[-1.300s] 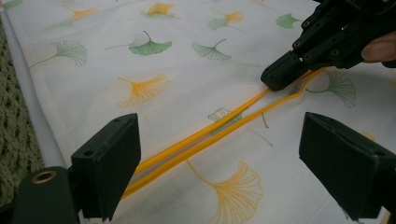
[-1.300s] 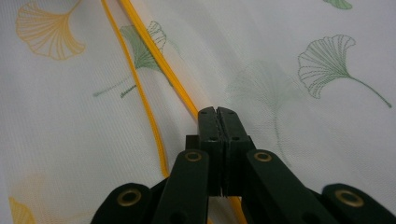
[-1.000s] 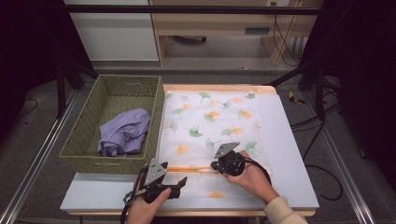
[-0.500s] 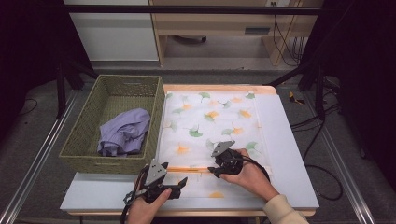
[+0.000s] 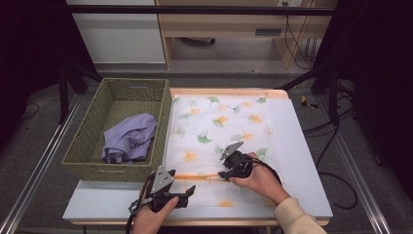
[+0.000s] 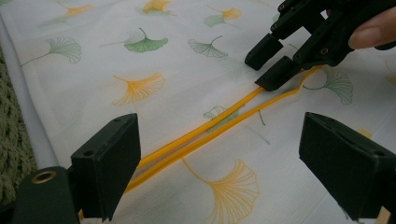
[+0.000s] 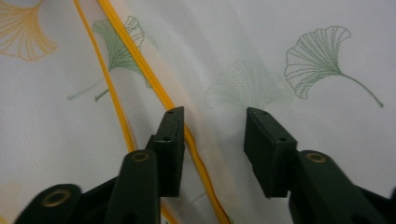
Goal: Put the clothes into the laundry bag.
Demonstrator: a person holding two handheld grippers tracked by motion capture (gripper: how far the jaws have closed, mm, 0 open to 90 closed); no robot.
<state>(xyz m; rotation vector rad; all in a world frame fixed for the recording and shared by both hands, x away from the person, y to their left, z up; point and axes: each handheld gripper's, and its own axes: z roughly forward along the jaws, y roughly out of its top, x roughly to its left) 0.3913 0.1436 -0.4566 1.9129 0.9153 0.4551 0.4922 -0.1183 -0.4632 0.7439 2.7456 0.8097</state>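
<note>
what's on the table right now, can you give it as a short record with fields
surface: white table
cloth: white cloth with green and orange leaf print, spread flat, near part folded over so two orange hems lie side by side
basket: green woven basket left of the cloth, holding a crumpled purple garment
left gripper: open, at the near edge of the cloth
right gripper: open, jaws down at the cloth beside the orange hem
hands: one holding each gripper, from the near side

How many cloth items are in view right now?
2: a purple cloth bunched in the basket, and a ginkgo-print cloth spread on the table; more may hide beneath the purple one.
</note>
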